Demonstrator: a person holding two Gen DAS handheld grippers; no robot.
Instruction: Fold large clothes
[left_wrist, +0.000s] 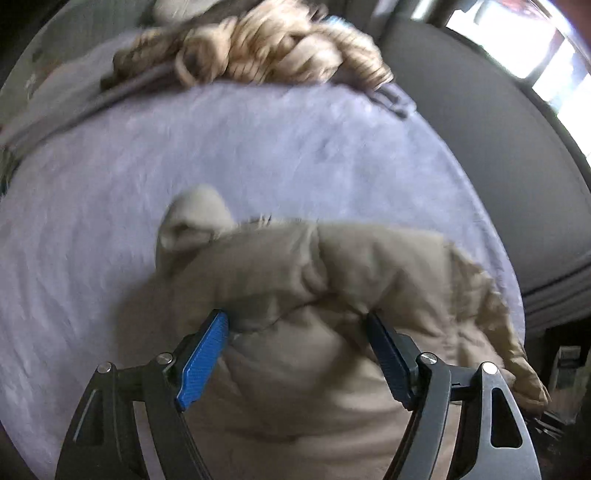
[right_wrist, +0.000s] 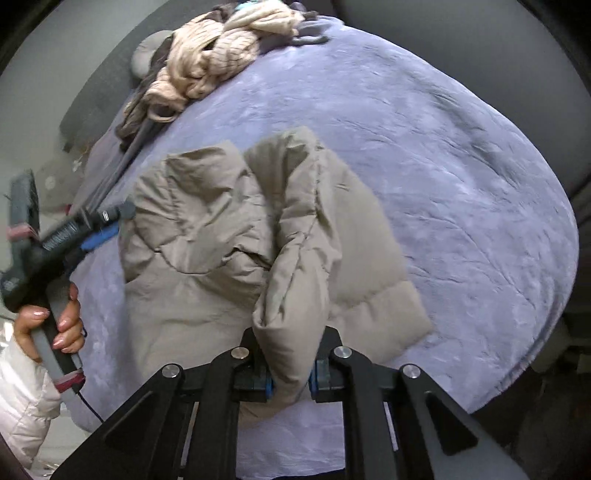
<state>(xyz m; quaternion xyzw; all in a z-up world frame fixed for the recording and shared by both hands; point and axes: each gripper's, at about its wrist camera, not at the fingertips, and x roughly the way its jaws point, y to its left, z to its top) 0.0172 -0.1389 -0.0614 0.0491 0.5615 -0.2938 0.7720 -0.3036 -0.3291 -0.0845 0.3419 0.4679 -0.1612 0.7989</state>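
Note:
A beige puffer jacket (right_wrist: 207, 236) lies crumpled on a lavender bed cover (right_wrist: 443, 184). My right gripper (right_wrist: 290, 380) is shut on a raised fold of the jacket, a sleeve or edge (right_wrist: 291, 295), held between its blue pads. My left gripper (left_wrist: 297, 321) is open, its blue fingers (left_wrist: 203, 354) spread wide over the jacket (left_wrist: 332, 280) and touching the fabric. The left gripper also shows in the right wrist view (right_wrist: 110, 221), at the jacket's left edge, held by a hand (right_wrist: 62, 325).
A heap of cream and brown knitwear (right_wrist: 207, 62) lies at the far end of the bed; it also shows in the left wrist view (left_wrist: 266, 48). A dark headboard or sofa (left_wrist: 498, 147) runs along the bed's right side. A bright window (left_wrist: 554, 62) is beyond.

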